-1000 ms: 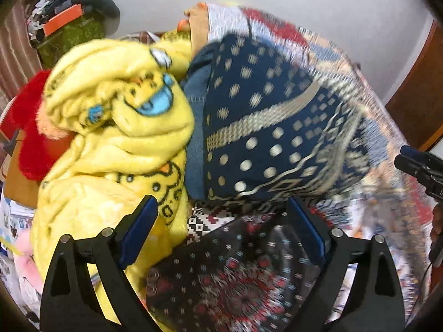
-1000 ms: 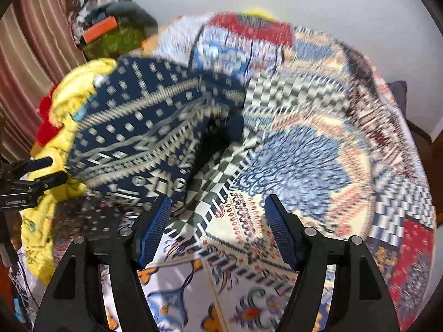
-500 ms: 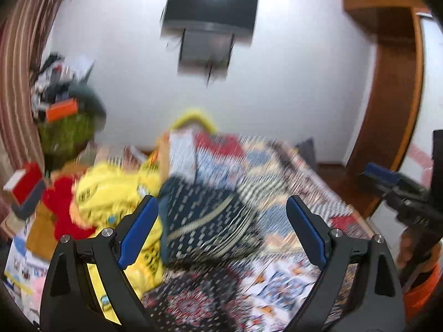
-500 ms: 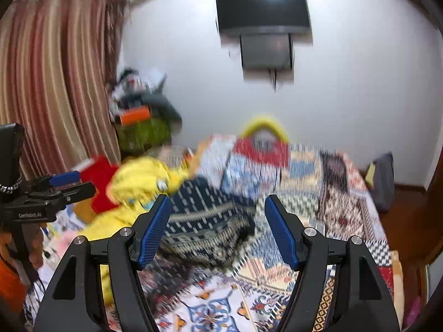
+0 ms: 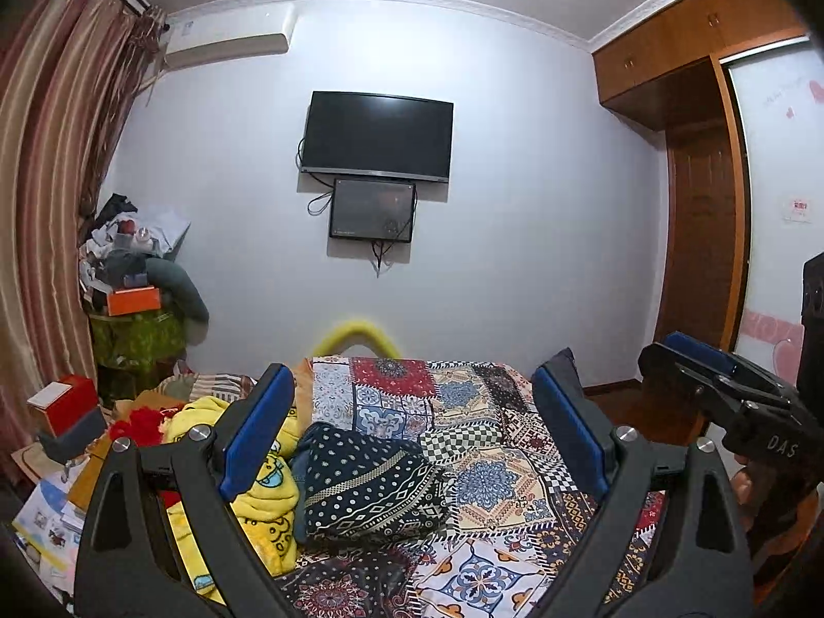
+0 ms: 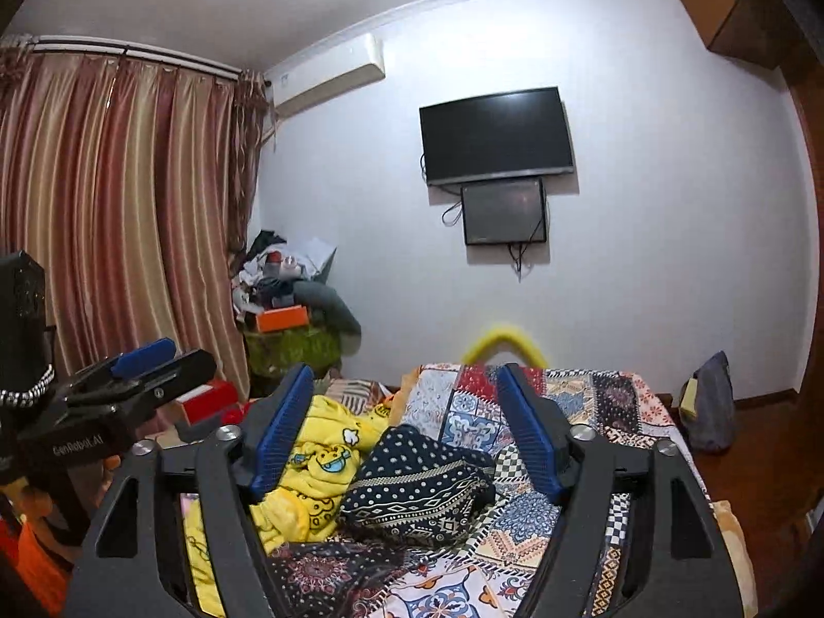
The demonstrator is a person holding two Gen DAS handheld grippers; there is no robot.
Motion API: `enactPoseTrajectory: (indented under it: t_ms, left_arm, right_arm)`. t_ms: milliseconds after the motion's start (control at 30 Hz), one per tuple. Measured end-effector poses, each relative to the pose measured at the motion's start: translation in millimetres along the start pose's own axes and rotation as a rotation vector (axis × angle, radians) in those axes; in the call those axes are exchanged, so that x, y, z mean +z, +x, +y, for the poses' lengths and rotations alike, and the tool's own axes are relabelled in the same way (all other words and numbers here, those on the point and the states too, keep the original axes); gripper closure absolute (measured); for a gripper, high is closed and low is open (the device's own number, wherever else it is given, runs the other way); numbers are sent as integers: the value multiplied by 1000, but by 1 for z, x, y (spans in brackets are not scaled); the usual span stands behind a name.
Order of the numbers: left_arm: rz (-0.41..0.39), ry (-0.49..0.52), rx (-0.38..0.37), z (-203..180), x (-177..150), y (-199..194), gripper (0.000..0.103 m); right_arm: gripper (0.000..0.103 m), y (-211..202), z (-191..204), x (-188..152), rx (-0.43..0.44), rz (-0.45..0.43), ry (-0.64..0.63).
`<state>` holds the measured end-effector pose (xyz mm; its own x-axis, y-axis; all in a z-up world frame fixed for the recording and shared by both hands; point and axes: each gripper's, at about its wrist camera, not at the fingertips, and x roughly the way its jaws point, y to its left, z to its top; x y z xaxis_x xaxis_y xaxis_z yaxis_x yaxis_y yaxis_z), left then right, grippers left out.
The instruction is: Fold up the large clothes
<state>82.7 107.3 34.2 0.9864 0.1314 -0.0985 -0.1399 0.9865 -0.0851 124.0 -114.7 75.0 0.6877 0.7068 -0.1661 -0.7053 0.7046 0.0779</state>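
A folded navy garment with white dots and bands (image 5: 371, 484) lies on the patchwork bed (image 5: 515, 468), beside a crumpled yellow cartoon-print garment (image 5: 257, 494). Both also show in the right wrist view: the navy garment (image 6: 417, 489) and the yellow garment (image 6: 324, 458). My left gripper (image 5: 412, 443) is open and empty, held well above and back from the clothes. My right gripper (image 6: 407, 438) is open and empty, likewise raised. A dark patterned cloth (image 5: 350, 582) lies in front, near the bed's edge.
A TV (image 5: 376, 136) and a smaller screen hang on the far wall. A cluttered pile with an orange box (image 5: 134, 301) stands at the left by the curtain (image 6: 118, 237). A wooden wardrobe (image 5: 705, 206) is at the right. A bag (image 6: 708, 407) sits on the floor.
Both grippers have lifted up and pulled back from the clothes; the views swung from looking down on the navy garment to looking across the room. Both stayed open.
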Motion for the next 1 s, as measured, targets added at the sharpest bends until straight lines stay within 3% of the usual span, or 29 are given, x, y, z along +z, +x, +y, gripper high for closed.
enactPoseTrajectory:
  t_ms: [100, 167, 267, 1000]
  left_arm:
    - [-12, 28, 21, -8, -3, -8, 8]
    - [-15, 28, 23, -11, -4, -12, 1]
    - [-17, 17, 15, -11, -5, -14, 1]
    - [7, -16, 23, -1, -11, -4, 1]
  right_arm:
    - [22, 2, 0, -1, -26, -8, -2]
    - [10, 3, 1, -1, -56, -15, -4]
    - [0, 2, 2, -1, -95, -34, -4]
    - [0, -3, -1, -11, -124, -9, -9]
